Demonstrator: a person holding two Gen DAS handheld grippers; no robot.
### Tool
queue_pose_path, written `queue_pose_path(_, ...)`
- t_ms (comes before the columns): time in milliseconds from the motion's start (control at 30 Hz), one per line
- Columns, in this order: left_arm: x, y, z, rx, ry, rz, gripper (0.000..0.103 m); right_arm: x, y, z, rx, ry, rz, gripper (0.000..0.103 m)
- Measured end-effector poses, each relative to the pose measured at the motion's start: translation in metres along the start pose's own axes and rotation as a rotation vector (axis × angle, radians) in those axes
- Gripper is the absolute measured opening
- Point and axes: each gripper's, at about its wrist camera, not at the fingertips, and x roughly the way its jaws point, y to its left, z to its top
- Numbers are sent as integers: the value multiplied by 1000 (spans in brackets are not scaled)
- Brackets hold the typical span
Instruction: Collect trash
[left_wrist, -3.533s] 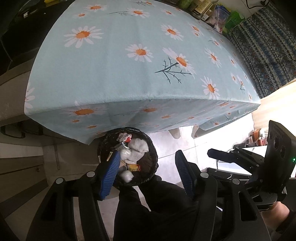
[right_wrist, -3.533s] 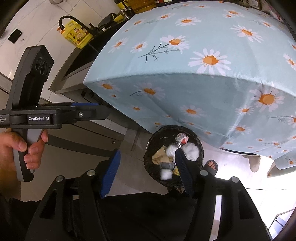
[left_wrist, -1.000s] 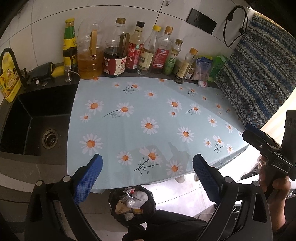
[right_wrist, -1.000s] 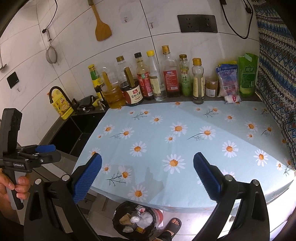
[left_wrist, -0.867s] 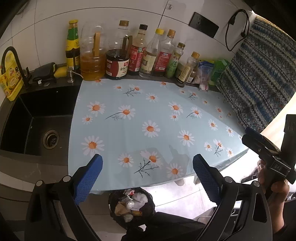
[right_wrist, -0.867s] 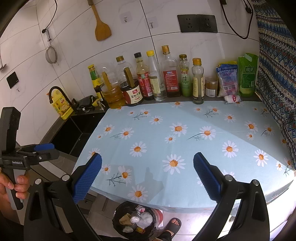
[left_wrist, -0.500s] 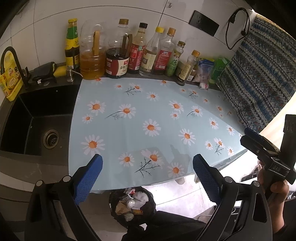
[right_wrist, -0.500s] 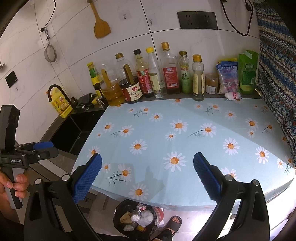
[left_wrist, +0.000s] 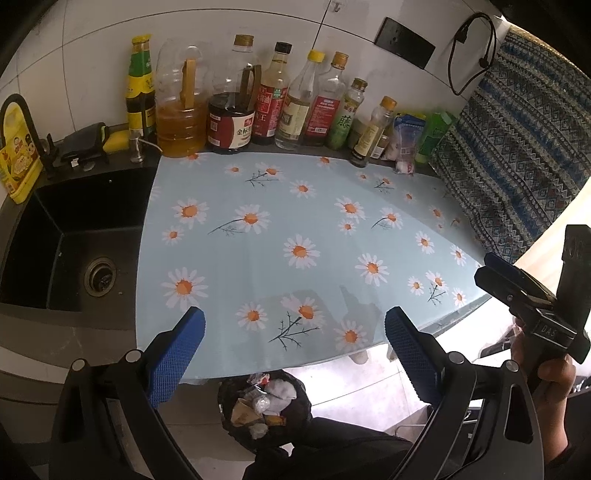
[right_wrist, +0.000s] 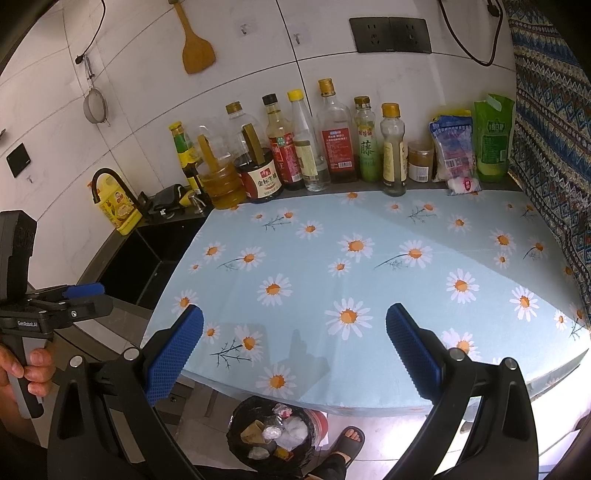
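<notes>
We hold the left gripper (left_wrist: 293, 343) and the right gripper (right_wrist: 293, 341) above the daisy tablecloth (right_wrist: 369, 280), each with its blue pads spread wide apart and nothing between them. The trash bin (right_wrist: 273, 434), lined in black, stands on the floor below the table's near edge, holding crumpled wrappers, apparently tissues too. Bottles (right_wrist: 332, 136) line the far wall.

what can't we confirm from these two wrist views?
- Trash bin: bottom edge hidden by dark clothing, both views.
- Floor under the table: hidden by the daisy cloth.
- Bottle labels: print too small.
- Sink interior: too dark, left view.
</notes>
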Motion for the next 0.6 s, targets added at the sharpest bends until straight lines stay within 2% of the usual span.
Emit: queue_pose_path(600, 3, 1, 3, 6, 7, -3, 95, 2, -1, 1, 5, 4, 2, 98)
